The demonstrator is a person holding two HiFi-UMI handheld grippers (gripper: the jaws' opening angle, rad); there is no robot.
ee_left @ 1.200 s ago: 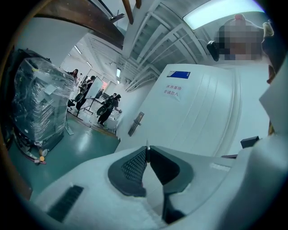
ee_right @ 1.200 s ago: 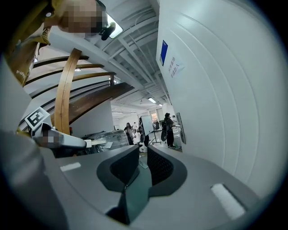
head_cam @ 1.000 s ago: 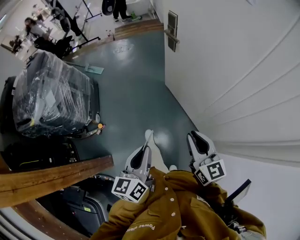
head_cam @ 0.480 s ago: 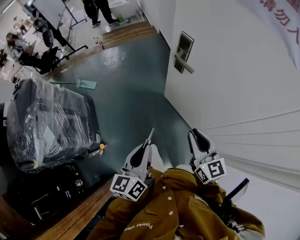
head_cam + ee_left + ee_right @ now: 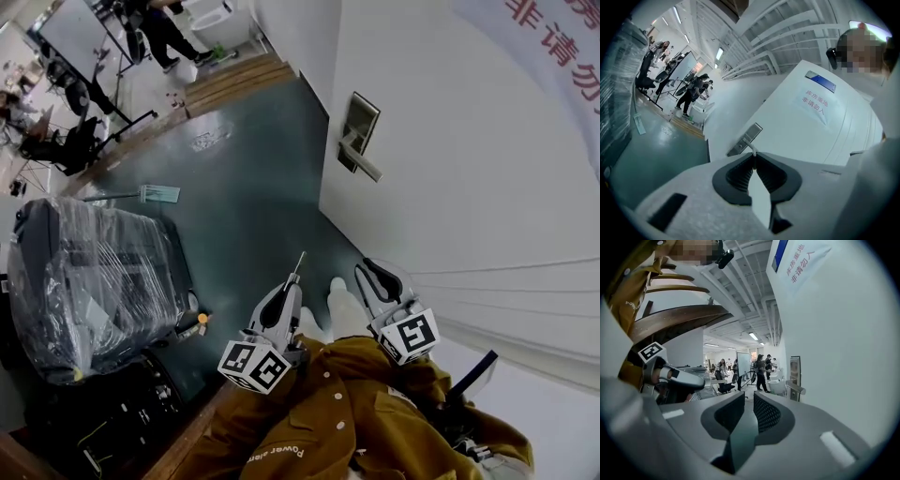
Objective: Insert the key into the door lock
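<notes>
Metal key (image 5: 296,265): thin blade, clamped between the closed jaws of the left hand-held gripper (image 5: 290,286), projecting past the tips toward the door lock (image 5: 357,131).

Door lock: upright metal plate with lever handle (image 5: 367,165), mounted on a white door (image 5: 469,187). The keyhole cannot be made out at this range.

Relation: key and lock are well apart, with dark green floor (image 5: 253,187) seen between them in the head view. In the left gripper view the blade tip is lined roughly on the plate.

Right hand-held gripper (image 5: 370,274): jaws slightly apart, nothing between them, carried beside the left.

Progress, as judged: the key is gripped and aimed and the approach is in hand. Closing on the door, finding the keyhole and inserting the key are not yet done.

Also recorded: a film-wrapped load (image 5: 94,272) at left, and persons (image 5: 159,23) at the far end of the room.
</notes>
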